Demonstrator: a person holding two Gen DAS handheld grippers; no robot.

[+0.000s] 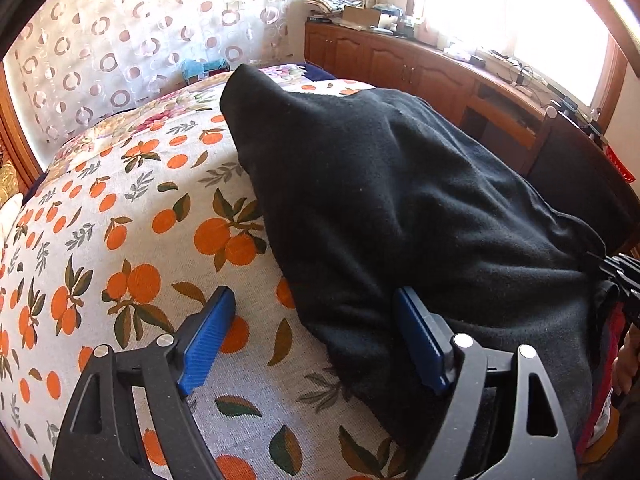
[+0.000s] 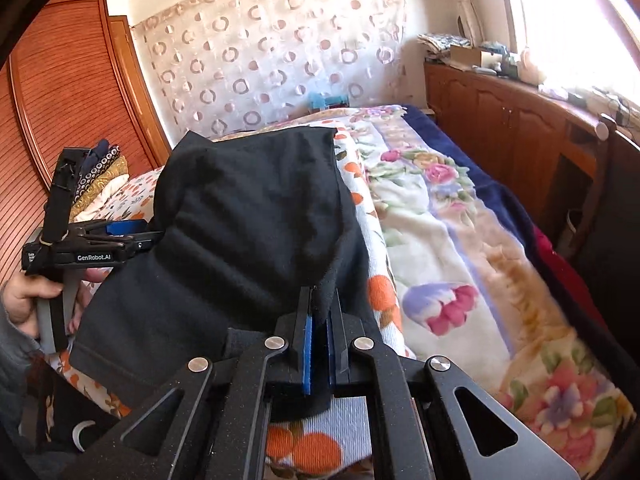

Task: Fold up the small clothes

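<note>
Right wrist view takes in the bed [image 2: 460,240], spread with an orange-print sheet [image 2: 376,292] and a floral blanket on the window side, and the black garment [image 2: 248,220] lies on that sheet with its long axis running from the near edge of the bed toward the curtained headboard. All places here are told from the garment. At its near corner on the window side, the right gripper [image 2: 319,344] has its blue pads pinched down on a fold of the black cloth, so that corner is held. At the opposite near corner, on the wardrobe side, the left gripper [image 2: 128,232] sits just beside the hem, carried by a hand [image 2: 28,300].

Left wrist view shows the left gripper [image 1: 316,336] spread wide: one blue pad [image 1: 420,344] lies against the garment's near edge, the other stands over bare sheet, and nothing is clamped. The garment lies ahead and to the right of it. By my judgement the coming move turns on that hem: the left gripper is the nearer one to it, and must shift toward the cloth and close before both corners can be carried along the long axis.
</note>
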